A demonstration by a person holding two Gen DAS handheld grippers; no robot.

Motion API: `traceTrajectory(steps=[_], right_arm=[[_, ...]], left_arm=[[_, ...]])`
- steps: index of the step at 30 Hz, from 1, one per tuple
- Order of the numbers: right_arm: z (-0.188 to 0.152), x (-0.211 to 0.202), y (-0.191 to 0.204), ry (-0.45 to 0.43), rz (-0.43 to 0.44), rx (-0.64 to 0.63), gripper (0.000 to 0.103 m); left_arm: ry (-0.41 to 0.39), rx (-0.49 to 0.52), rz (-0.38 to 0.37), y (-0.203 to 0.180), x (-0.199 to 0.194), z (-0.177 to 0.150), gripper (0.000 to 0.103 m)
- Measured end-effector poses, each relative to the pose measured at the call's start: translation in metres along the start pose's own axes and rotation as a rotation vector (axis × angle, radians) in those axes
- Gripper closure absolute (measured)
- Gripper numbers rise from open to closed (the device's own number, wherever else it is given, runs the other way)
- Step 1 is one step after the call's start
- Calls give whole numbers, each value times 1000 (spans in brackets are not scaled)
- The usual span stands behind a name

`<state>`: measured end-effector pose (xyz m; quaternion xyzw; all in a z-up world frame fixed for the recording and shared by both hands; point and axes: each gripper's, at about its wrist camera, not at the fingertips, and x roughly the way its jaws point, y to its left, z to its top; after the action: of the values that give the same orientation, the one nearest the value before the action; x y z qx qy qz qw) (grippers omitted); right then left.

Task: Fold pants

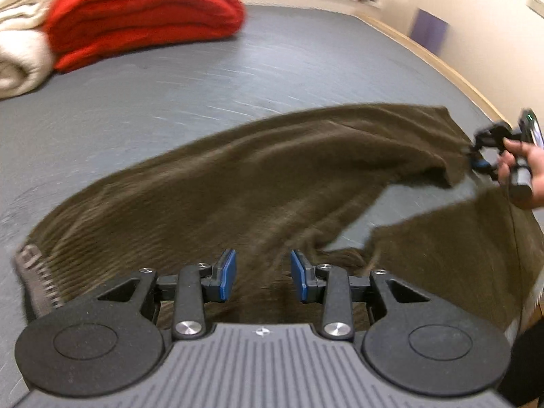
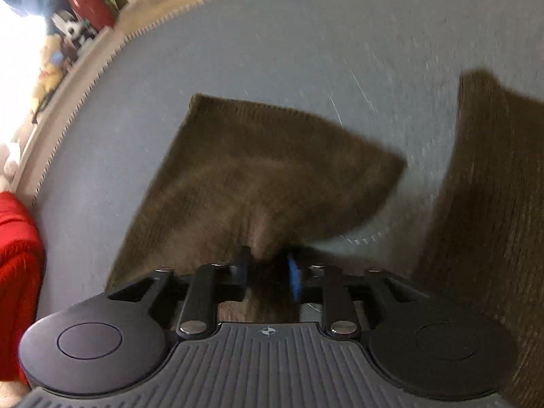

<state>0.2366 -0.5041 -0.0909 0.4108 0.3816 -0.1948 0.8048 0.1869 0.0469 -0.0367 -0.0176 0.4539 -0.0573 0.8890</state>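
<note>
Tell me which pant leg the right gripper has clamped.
The upper leg, lifted off the grey mattress: the right gripper pinches its hem. The other leg hangs near the frame's right edge, ungripped. The left gripper is open.

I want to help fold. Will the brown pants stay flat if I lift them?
Probably not. The pants look floppy: they sag and bunch where the right gripper pinches them. They seem unlikely to slide off the grey mattress.
</note>
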Motion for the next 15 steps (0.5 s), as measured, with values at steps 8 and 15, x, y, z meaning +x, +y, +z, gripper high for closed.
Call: traceTrajectory(steps=[8,15], right_arm=[[5,-21,-45,-9,55,50,59],[7,-40,-88,-30,89,122,58]], left_arm=[[-6,64,-91,-26,53,9,48],[21,80,-78,-38,95,15,44]])
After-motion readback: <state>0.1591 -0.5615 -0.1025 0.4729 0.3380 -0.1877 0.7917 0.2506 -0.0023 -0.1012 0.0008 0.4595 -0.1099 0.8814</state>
